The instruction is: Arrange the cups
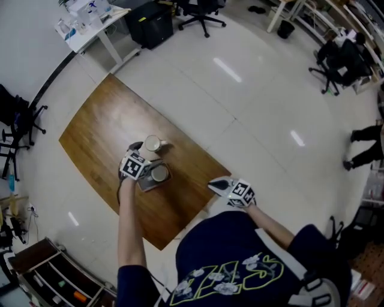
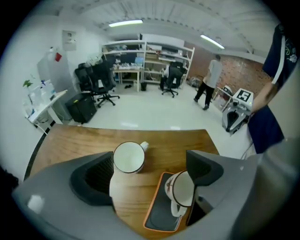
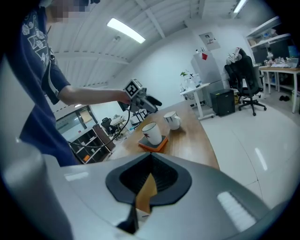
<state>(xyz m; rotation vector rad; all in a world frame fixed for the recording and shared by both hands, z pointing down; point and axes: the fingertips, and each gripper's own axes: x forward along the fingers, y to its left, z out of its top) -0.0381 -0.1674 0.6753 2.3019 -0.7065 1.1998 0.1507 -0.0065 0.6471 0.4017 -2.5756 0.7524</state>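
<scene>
Two cups stand on the wooden table (image 1: 102, 129). A plain white cup (image 1: 152, 143) (image 2: 129, 157) (image 3: 172, 119) rests on the bare wood. A white cup with a dark rim (image 1: 159, 173) (image 2: 183, 190) (image 3: 151, 132) sits on a black mat with an orange edge (image 2: 159, 211) (image 3: 152, 143). My left gripper (image 1: 144, 163) (image 2: 147, 173) hangs over both cups, open, with the plain cup near its left jaw and the rimmed cup close by its right jaw; neither is gripped. My right gripper (image 1: 217, 184) (image 3: 150, 180) is shut and empty, just off the table's near corner.
The table's right edge (image 1: 198, 150) borders shiny white floor. A white desk (image 1: 90, 27) and black office chairs (image 1: 201, 15) stand beyond the table. A person (image 1: 363, 147) stands at the far right. An open shelf unit (image 1: 54, 276) sits at the lower left.
</scene>
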